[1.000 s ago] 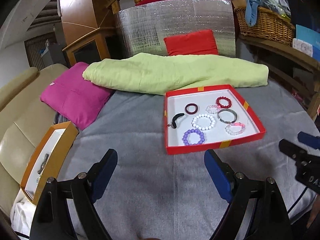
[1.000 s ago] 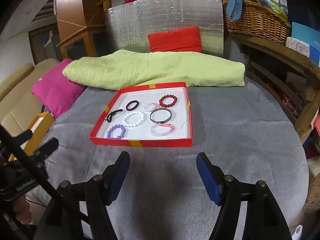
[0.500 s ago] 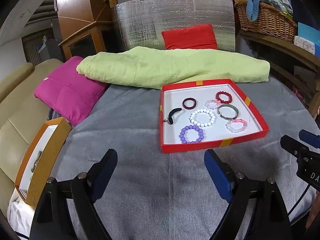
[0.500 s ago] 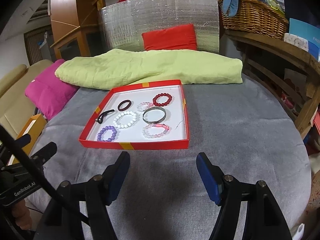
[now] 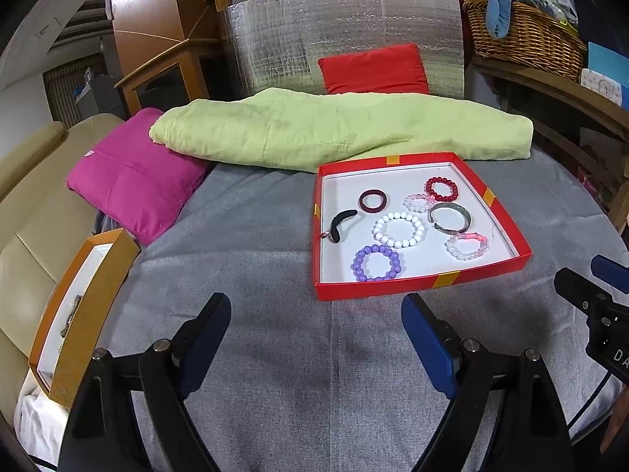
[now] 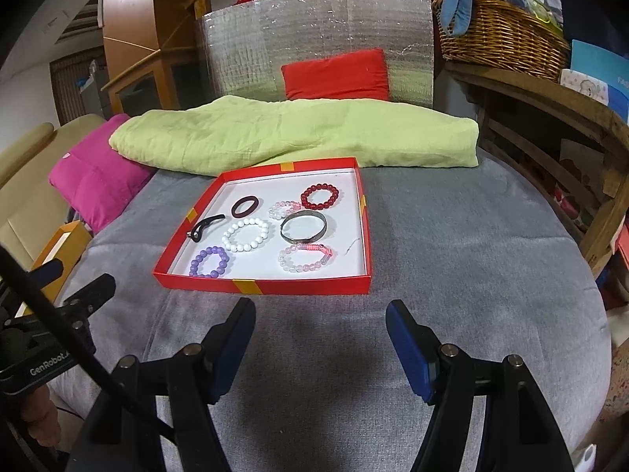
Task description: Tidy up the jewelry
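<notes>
A red tray lies on the grey cloth and holds several bracelets: a purple beaded one, a white beaded one, a red beaded one, a metal bangle, a dark ring and a black clip. An orange box with a small metal piece sits at the left edge. My left gripper is open and empty, just short of the tray. My right gripper is open and empty, just short of the tray's near rim.
A green folded blanket lies behind the tray, a pink cushion at its left. A red cushion leans on a silver panel. A wicker basket stands on a wooden shelf at right. A beige sofa is left.
Both grippers have moved forward toward the red tray, which now looks larger and nearer. Both stay open and empty.
</notes>
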`<state>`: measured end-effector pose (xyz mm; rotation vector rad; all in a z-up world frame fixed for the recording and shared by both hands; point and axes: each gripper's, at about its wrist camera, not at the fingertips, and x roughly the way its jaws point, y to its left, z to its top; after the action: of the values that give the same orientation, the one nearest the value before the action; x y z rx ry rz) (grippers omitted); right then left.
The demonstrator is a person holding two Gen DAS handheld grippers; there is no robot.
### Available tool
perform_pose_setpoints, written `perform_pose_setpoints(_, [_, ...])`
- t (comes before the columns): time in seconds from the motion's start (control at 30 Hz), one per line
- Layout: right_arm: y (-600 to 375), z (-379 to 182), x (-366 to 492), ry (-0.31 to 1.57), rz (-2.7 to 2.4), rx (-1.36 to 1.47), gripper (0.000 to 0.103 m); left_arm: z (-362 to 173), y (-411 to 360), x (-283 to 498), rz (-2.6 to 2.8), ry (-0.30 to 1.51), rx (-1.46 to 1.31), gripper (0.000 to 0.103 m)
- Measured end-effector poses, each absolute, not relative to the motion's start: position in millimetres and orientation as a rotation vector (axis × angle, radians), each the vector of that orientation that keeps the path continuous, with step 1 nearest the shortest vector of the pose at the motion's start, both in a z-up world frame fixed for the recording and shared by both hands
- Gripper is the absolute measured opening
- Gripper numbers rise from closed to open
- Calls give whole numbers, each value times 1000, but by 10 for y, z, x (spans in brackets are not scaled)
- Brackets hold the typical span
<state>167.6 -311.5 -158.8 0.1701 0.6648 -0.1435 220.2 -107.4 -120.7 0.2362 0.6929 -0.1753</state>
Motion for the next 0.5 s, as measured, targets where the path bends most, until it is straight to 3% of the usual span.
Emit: perform_pose_setpoints(0.5, [-3104,-1589,1683,665,-139,168,72,-1217,-1074,2215,-168,698,238,89])
